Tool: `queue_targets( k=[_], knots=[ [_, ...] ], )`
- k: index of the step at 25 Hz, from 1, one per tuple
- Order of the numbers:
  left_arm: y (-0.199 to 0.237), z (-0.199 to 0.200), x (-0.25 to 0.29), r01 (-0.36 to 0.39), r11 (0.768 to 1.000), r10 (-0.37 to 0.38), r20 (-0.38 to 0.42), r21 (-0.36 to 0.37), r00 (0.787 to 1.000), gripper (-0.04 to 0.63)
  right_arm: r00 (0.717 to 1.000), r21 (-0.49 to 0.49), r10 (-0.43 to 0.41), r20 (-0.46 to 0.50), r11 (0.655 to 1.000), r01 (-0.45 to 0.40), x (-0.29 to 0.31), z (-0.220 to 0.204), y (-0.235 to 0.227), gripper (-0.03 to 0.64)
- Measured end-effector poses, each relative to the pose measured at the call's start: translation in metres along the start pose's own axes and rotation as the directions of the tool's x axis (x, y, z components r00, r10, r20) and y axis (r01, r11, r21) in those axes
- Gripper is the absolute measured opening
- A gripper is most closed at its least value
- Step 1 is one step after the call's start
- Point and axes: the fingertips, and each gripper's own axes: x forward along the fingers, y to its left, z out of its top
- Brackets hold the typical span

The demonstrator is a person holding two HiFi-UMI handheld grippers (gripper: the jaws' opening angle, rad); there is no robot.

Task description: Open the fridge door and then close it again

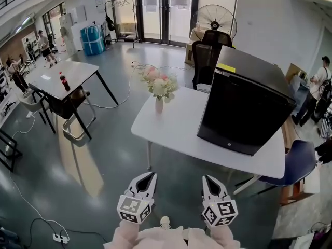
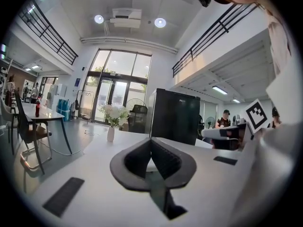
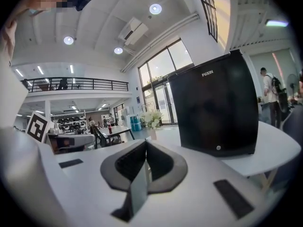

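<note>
Fridge (image 1: pixel 246 108) closed on white table (image 1: pixel 176 134), vase (image 1: pixel 158 105) nearby, grey floor (image 1: pixel 104 154), left tongs (image 1: pixel 149 178), right tongs (image 1: pixel 208 180) both shut, empty

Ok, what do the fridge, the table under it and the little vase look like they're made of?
Fridge: black door with a soft sheen, likely painted metal or glass-faced; the look leaves it open. Table: white, smooth, even top, probably laminate, on thin pale legs that look metal. Vase: small, pale pink, opaque, perhaps ceramic; too small to be sure.
</note>
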Motion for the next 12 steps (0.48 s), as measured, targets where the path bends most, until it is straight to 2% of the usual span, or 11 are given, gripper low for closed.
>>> queue_targets(
  k=[5, 12],
  knots=[
    [0.016, -0.003, 0.019, 0.052, 0.999, -0.052, -0.025, 0.001, 0.998, 0.011, 0.999, 0.006, -0.037, 0.005, 0.999, 0.036, 0.023, -0.001, 0.000, 0.011],
    [0.013, -0.007, 0.039, 0.155, 0.988, -0.153, -0.072, 0.024, 0.986, 0.011, 0.998, -0.045, -0.067, -0.012, 0.997, 0.066, 0.034, 0.005, -0.003, 0.011]
  ],
)
